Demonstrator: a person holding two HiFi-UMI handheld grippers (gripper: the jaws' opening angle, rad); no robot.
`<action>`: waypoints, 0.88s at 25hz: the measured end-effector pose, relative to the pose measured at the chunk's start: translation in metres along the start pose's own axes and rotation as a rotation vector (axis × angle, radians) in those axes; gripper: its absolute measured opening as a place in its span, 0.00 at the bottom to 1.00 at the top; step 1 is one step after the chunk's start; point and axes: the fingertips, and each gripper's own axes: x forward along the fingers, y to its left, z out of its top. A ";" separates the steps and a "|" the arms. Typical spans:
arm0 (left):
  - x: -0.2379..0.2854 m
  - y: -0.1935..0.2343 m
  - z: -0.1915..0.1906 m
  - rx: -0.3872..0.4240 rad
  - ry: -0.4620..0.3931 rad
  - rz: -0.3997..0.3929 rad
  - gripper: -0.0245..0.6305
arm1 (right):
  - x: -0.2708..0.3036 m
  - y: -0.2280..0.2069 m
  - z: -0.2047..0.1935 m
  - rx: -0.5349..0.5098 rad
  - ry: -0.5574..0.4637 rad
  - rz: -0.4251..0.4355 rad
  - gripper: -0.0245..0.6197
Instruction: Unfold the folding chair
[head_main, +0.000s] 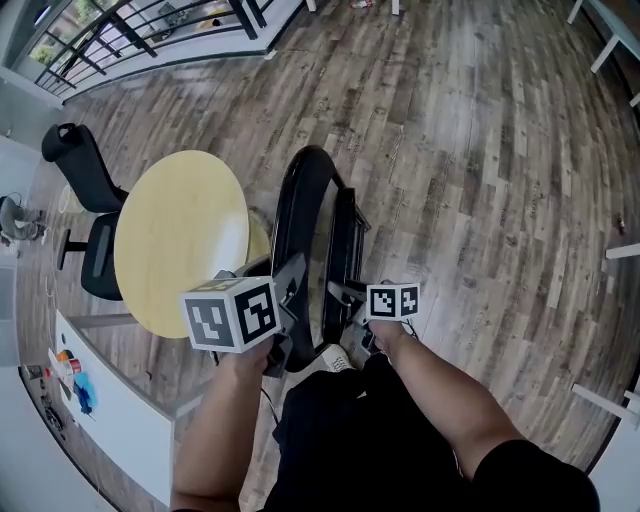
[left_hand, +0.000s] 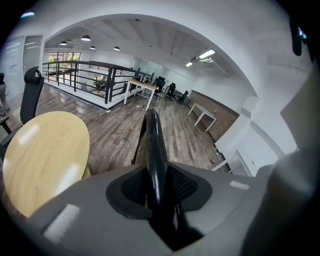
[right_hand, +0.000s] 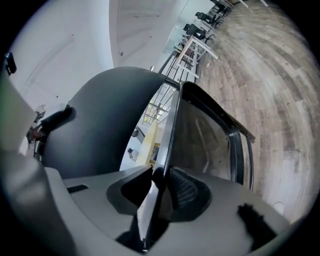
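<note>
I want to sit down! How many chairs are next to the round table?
2. The black folding chair stands right of the round table; the black office chair left of it. Others may be hidden.

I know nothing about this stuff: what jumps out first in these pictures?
A black folding chair, folded nearly flat, stands upright in the middle of the wooden floor, with the left tool and the right tool each clamped on it. Just left of it is a round pale wooden table, with a black office chair beyond.
</note>
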 end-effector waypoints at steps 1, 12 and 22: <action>0.000 0.001 0.000 -0.002 0.000 0.000 0.19 | 0.000 -0.001 0.001 0.010 -0.007 0.007 0.20; -0.006 0.019 0.002 -0.055 -0.016 -0.087 0.20 | -0.003 -0.001 0.001 0.159 -0.042 0.090 0.15; -0.010 0.053 0.002 -0.085 -0.019 -0.158 0.20 | -0.029 -0.018 0.005 0.227 -0.055 0.110 0.15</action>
